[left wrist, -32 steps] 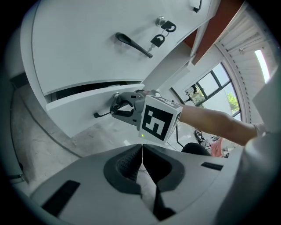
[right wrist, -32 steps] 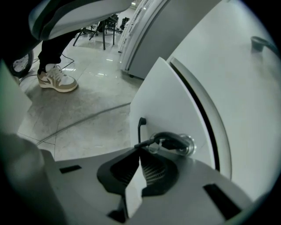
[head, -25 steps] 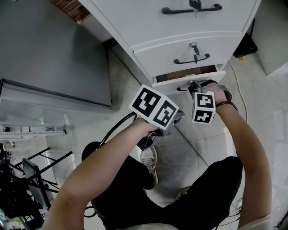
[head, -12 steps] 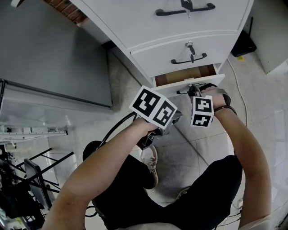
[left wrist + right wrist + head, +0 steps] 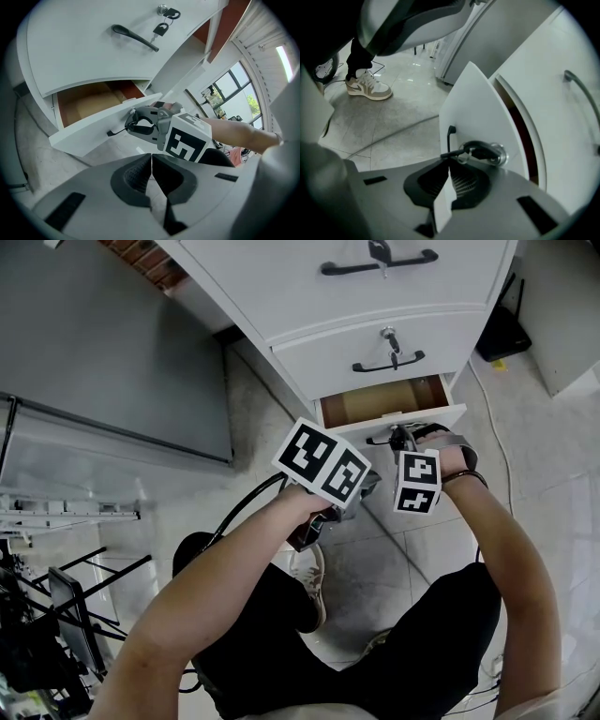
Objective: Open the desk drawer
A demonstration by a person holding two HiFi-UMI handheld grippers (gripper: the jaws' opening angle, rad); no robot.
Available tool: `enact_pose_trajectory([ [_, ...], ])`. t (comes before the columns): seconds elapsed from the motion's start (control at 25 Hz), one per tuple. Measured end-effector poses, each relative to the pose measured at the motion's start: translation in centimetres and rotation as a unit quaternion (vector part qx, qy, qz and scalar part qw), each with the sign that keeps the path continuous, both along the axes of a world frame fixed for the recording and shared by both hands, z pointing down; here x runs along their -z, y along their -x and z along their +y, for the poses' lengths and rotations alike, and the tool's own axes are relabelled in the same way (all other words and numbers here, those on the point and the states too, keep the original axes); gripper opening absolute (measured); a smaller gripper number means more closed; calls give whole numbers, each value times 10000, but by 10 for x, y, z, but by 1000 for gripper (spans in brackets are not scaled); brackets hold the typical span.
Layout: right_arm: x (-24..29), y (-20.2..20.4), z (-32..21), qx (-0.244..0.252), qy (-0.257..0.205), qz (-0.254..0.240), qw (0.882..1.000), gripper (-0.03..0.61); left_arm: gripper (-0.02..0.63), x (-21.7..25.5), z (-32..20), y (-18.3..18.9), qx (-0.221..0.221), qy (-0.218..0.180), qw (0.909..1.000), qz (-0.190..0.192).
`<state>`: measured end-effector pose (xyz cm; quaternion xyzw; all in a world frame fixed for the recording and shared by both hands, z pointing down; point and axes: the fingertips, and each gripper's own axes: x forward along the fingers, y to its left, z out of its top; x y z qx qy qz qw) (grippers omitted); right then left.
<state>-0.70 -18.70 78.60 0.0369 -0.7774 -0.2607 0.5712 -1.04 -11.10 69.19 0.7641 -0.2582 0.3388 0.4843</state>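
Bottom drawer (image 5: 349, 410) gapes wider, right claw (image 5: 449, 160) gripping handle (image 5: 450, 134).

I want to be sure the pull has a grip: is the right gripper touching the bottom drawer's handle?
Touching. In its own view the right gripper has its jaws closed on the black handle of the bottom drawer, with no gap.

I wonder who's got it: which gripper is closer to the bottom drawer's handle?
Right. The right gripper is clamped on the handle; the left gripper hangs shut beside it, a little back from the drawer, touching nothing.
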Motion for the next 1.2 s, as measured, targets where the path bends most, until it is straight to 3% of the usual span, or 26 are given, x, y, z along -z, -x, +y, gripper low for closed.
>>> enact_pose_trajectory([
  [1.2, 2, -19, 45, 40, 74, -175, 9998, 25, 9, 0, 0, -6, 10, -32, 10000, -78],
])
